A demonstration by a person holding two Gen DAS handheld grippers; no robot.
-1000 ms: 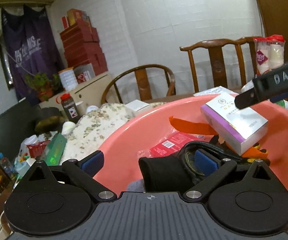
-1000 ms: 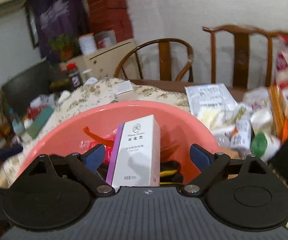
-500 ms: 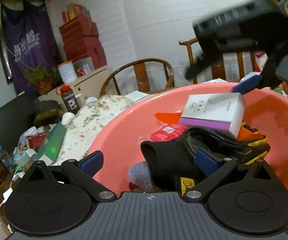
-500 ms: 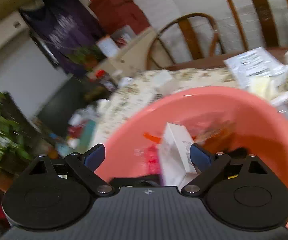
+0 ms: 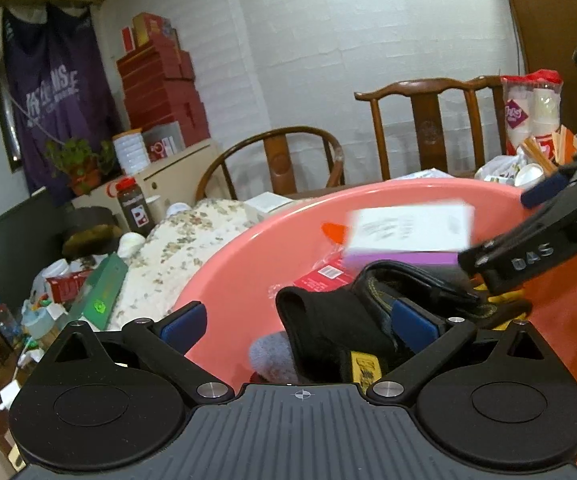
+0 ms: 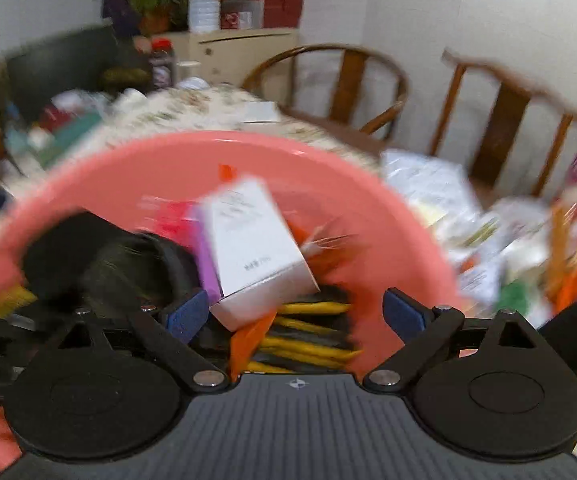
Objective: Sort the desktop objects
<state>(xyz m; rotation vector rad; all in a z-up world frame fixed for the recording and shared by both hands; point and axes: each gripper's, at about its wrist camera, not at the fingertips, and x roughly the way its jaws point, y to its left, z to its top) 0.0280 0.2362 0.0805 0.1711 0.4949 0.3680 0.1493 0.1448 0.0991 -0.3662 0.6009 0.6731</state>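
Note:
A pink basin (image 5: 228,264) (image 6: 148,168) fills the middle of both views. A white box with a purple side (image 5: 408,228) (image 6: 256,244) lies in it, blurred, on top of black gloves (image 5: 328,320) with yellow stripes (image 6: 312,332). A red packet (image 5: 320,276) shows behind the gloves. My left gripper (image 5: 298,322) stands open at the basin's near rim, over the gloves, with nothing in it. My right gripper (image 6: 295,314) (image 5: 506,226) is open low inside the basin. The box's near corner sits just ahead of its left fingertip.
Two wooden chairs (image 5: 280,160) (image 5: 428,128) stand behind the table. A flowered cloth (image 5: 176,240), a green box (image 5: 104,292) and a dark bottle (image 5: 132,208) lie left of the basin. Packets and bags (image 6: 488,220) crowd its right side.
The box tipped from leaning to lying flat on the gloves and is still shifting. My right gripper swung up, then came back down at the box's right. My left gripper barely moved.

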